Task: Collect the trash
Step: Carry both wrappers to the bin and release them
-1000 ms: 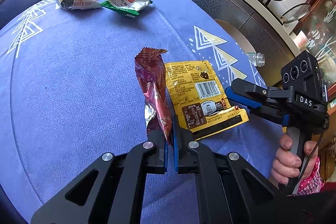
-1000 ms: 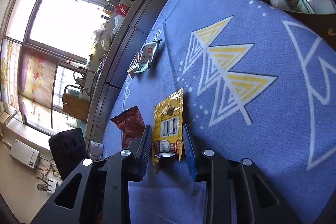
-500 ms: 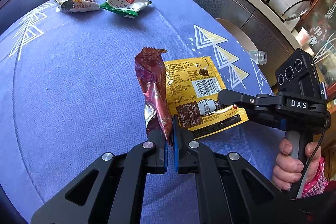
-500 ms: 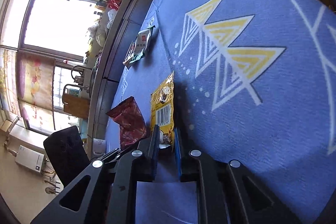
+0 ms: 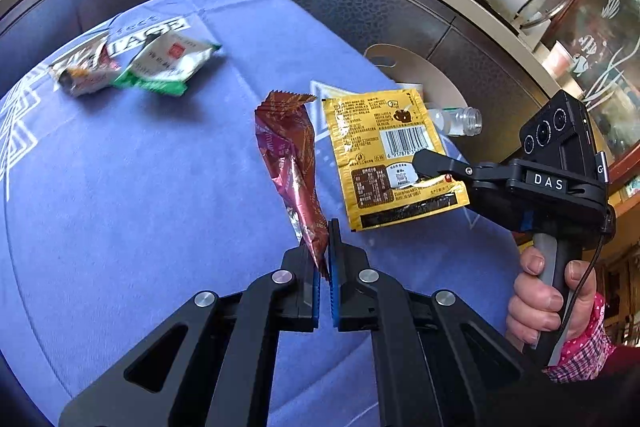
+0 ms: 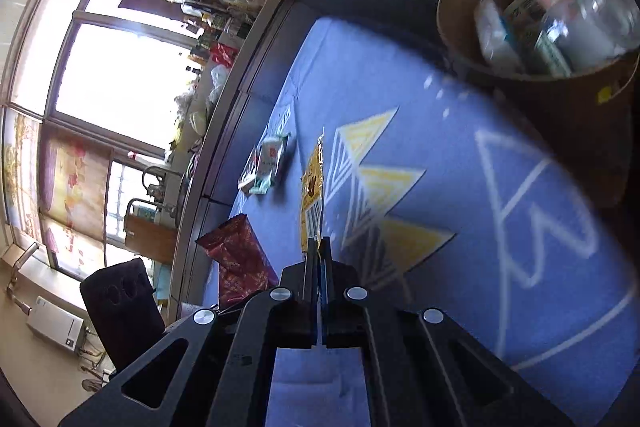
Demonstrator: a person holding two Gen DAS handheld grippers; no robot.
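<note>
Both grippers are loaded. The left gripper [image 5: 325,263] has its jaws closed to a thin gap on the lower end of a crumpled maroon foil wrapper [image 5: 291,163], which stands up from the pinch, clear of the blue tablecloth [image 5: 120,207]. The right gripper [image 6: 319,251] is clamped shut on the bottom edge of a yellow coffee sachet [image 5: 390,155]; the left view shows the sachet lifted off the cloth, hanging flat from one corner region.

The destination appears to be the brown paper bin [image 6: 568,95] standing beside the table, already containing bottles and cartons. It lies ahead and to the right of the right gripper, well apart from both held items.

Recommendations for the carry:
- Keep both pinches firm; each wrapper is held by a narrow margin and could slide out if swung fast.
- Bring each piece fully over the bin's rim before releasing, since light foil drifts.
- Release one hand at a time to avoid the grippers colliding above the opening.

Outstanding: a green-and-white packet [image 5: 168,67] and a silver wrapper [image 5: 84,79] touching it remain on the far side of the cloth.
</note>
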